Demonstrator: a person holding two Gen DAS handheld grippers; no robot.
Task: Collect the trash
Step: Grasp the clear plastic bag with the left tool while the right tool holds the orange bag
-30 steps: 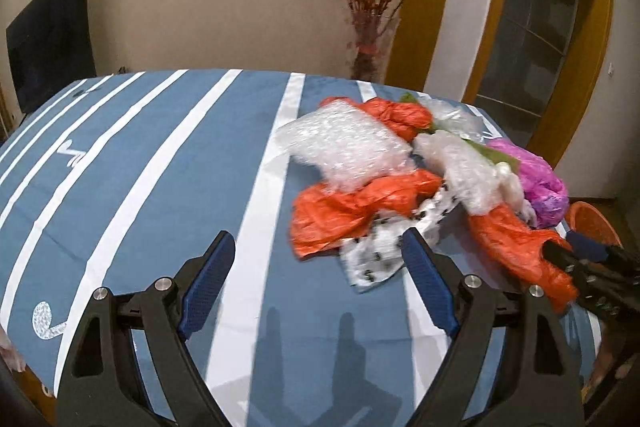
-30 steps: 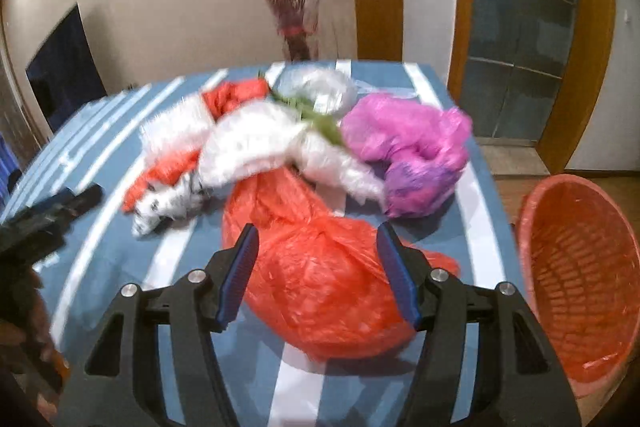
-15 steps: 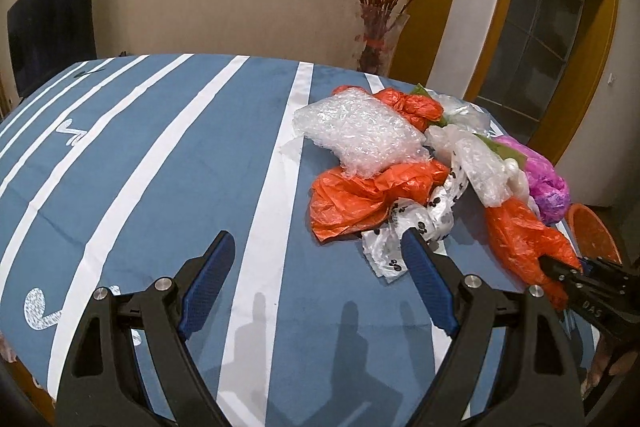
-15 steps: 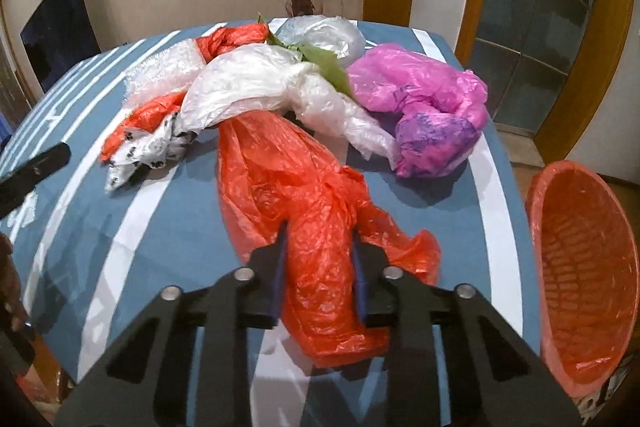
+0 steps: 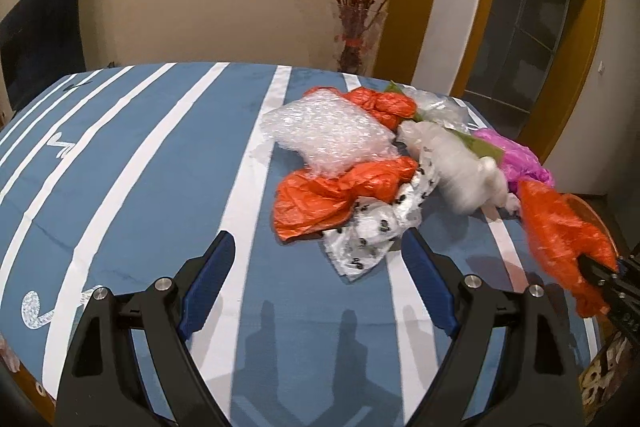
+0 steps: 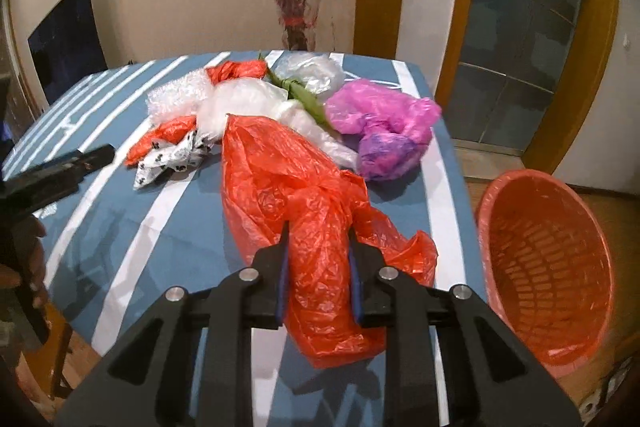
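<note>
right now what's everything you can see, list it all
orange bags: three, orange, one in the right gripper, two in the pile
pink bag: one, pink and purple, right of pile
clear bags: several, whitish, mid pile
bubble wrap: one, clear, left of pile
spotted bag: one, white with black marks, near edge of pile
table: one, blue with white stripes
basket: one, orange, on the floor
vase: one, red twigs, behind table
left gripper: open, empty
right gripper: shut on an orange bag

Warm, fairly dim indoor light falls from above and behind, casting soft finger shadows forward onto the striped surface [image 5: 168,163]. Fisheye bending curves walls and darkens corners (both views). The white bag [image 5: 460,167] is motion-blurred; fine detail looks soft and grainy.
</note>
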